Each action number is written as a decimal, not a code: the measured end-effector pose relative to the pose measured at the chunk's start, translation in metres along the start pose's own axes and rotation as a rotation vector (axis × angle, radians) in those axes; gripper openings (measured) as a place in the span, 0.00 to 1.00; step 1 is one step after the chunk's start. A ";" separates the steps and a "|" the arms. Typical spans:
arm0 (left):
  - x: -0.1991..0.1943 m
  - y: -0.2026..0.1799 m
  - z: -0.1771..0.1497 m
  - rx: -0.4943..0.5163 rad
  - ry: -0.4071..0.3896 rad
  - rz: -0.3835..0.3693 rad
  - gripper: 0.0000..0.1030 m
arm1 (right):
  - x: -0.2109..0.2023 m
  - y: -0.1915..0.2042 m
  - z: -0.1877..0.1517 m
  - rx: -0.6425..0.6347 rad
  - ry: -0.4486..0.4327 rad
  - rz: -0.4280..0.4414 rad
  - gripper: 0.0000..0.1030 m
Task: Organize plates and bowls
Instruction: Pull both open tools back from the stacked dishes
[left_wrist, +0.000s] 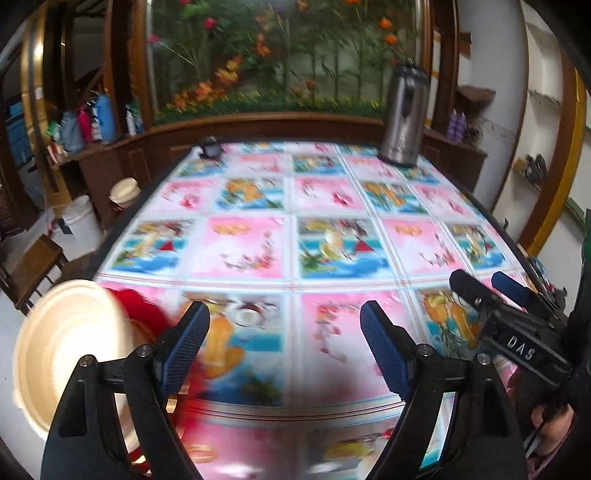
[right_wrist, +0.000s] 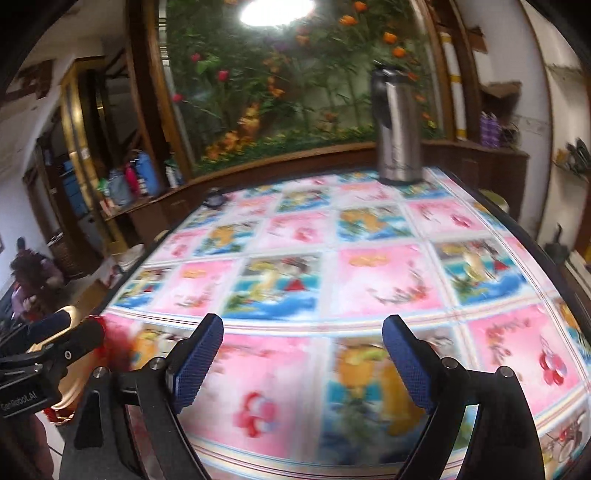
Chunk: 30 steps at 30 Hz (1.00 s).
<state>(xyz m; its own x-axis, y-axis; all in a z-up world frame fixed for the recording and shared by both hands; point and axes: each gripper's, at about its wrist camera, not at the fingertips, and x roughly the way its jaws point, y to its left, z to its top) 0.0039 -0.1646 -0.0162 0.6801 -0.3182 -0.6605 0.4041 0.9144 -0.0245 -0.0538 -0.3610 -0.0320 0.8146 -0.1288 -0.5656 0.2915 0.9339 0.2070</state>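
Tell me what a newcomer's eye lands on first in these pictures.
The loud tablecloth of pink and blue picture squares fills both views. At its far right corner stands a steel thermos, alone. In the left wrist view a cream bowl sits at the near left edge, beside something red, blurred.

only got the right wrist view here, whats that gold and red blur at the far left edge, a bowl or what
Observer: Yes. The left wrist view shows a cream bowl by the near left edge of the tablecloth, its inside facing the camera.
Operator: and the red bit
Observer: A blurred red thing sits right beside the bowl. I cannot tell what it is.
Operator: left tool holding anything
Observer: No. The left tool is open, with only tablecloth between its fingers.
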 end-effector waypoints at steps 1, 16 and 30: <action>0.005 -0.004 0.000 0.000 0.014 -0.013 0.82 | 0.002 -0.008 0.000 0.019 0.006 -0.006 0.87; 0.030 -0.014 0.008 -0.005 0.003 0.007 0.82 | 0.009 -0.041 0.002 0.074 -0.027 -0.040 0.87; 0.033 -0.013 0.008 -0.002 0.003 0.029 0.82 | 0.012 -0.033 0.008 0.088 -0.031 0.004 0.87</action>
<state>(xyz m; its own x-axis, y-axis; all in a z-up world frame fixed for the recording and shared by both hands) 0.0260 -0.1890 -0.0316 0.6898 -0.2912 -0.6628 0.3831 0.9237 -0.0071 -0.0499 -0.3962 -0.0397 0.8306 -0.1368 -0.5398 0.3301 0.9016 0.2795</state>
